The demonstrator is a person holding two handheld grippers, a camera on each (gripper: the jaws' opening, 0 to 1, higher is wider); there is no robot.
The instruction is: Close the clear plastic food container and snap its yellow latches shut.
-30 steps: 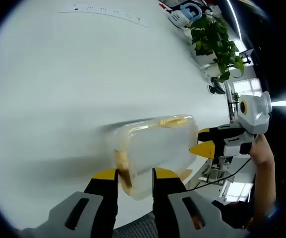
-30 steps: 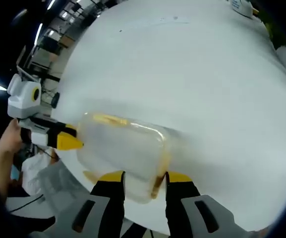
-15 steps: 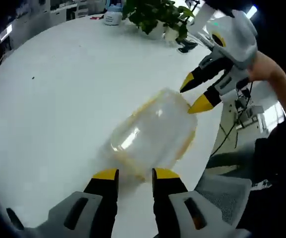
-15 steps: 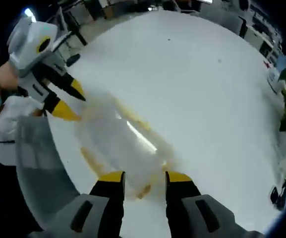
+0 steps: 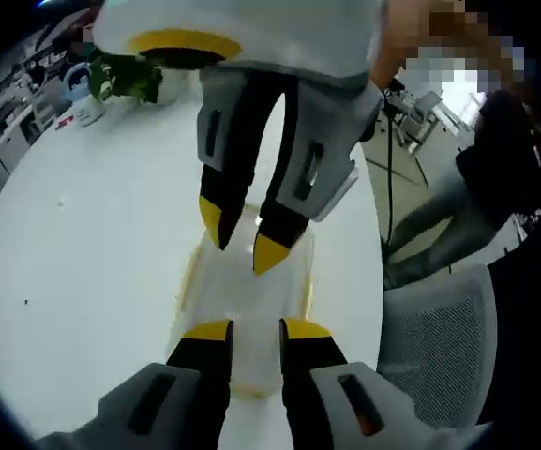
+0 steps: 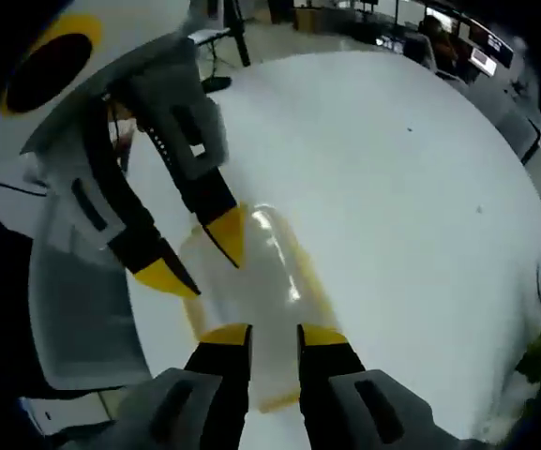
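- The container [image 5: 242,291] lies on the white table [image 5: 73,281], close to the table's edge; it is clear, with yellow trim along its long sides; its lid looks down on it, though whether the latches are snapped cannot be told.
- In the left gripper view, the left gripper [image 5: 247,330] rises at the container's near end; its yellow-tipped jaws stand a little apart, with the container's near end showing in the gap; whether they clamp it cannot be told.
- The right gripper [image 5: 240,236] comes down at the container's far end, opposite the left one; its jaws are spread, tips just over the lid; contact is unclear.
- In the right gripper view, the container [image 6: 270,281] runs lengthwise away from the right gripper [image 6: 275,336], whose jaws stand slightly apart at its near end; the left gripper [image 6: 200,258] reaches in from beyond it, tips on or just over the far part of the lid.
- A mesh chair [image 5: 434,356] stands beside the table edge near the container; a plant [image 5: 125,80] sits on the table well beyond the container.
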